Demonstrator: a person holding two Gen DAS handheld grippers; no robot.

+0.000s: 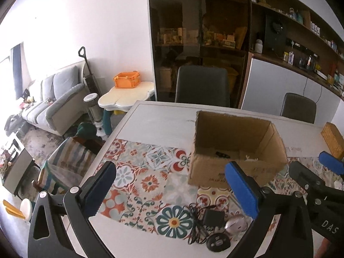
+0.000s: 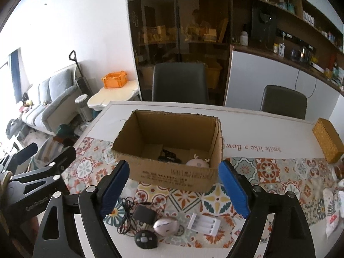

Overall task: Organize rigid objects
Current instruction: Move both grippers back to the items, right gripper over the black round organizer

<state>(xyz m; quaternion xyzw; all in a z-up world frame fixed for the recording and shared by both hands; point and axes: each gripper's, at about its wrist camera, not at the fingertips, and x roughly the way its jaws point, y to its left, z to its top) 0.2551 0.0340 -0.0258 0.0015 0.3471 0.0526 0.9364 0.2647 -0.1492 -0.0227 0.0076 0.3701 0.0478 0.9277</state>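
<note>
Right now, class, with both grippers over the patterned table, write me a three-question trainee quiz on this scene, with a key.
1. True or false: the cardboard box is empty.
2. Which lies nearest the white battery charger? A) the pink oval gadget B) the gold box C) the orange crate
3. How do the jaws of the left gripper and right gripper stand?

Key: 1. False: a black item and a pink antlered toy lie inside. 2. A. 3. Open, holding nothing.
</note>
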